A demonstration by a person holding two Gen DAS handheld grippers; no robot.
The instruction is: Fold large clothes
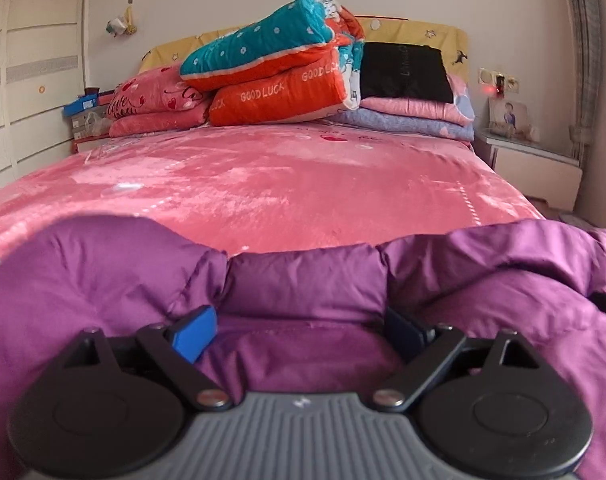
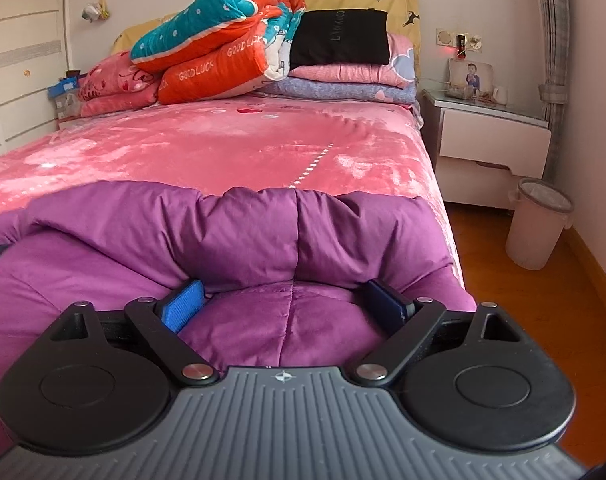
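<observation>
A: Folding looks barely under way, I'd judge. The puffy purple quilted coat point(image 1: 483, 300) fills the bottom half of both views, lying bunched on the shiny pink plush bed cover point(image 1: 283, 184), with a thick ridge raised across mid-frame. No neat fold visible; sleeves and hem can't be told apart.

B: Tongs?

A: Left gripper point(image 1: 303, 324) spread wide, a fat roll of coat sitting between the blue pads point(image 1: 195, 336). The padding bulges against both of them, but whether they squeeze it or just bracket it, cannot tell. Right gripper point(image 2: 291, 304) same story: spread wide at lower centre, coat fabric bulging between its pads, pressing or not, cannot tell.

B: What's left?

A: Nearly everything, as a guess: flatten it, bring the sides in, fold it over.

B: Surroundings, big to small?

A: Stacked bedding at upper centre: orange-and-teal "GOOD LUCK" quilt point(image 2: 219, 48), pink heart-print folded blanket point(image 1: 155, 100) on its left, lilac and pink folded sheets point(image 2: 343, 84) on its right with a flat black cloth bag point(image 2: 339, 40) on top. All well apart from the coat. White bedside cabinet point(image 2: 491, 140) at right, pale pink plastic bin point(image 2: 537, 224) on the wooden floor below it.

B: Anything in the way?

A: Middle of the bed is free. Coat's right edge lies near the bed's side in the right view; could slip off.
</observation>
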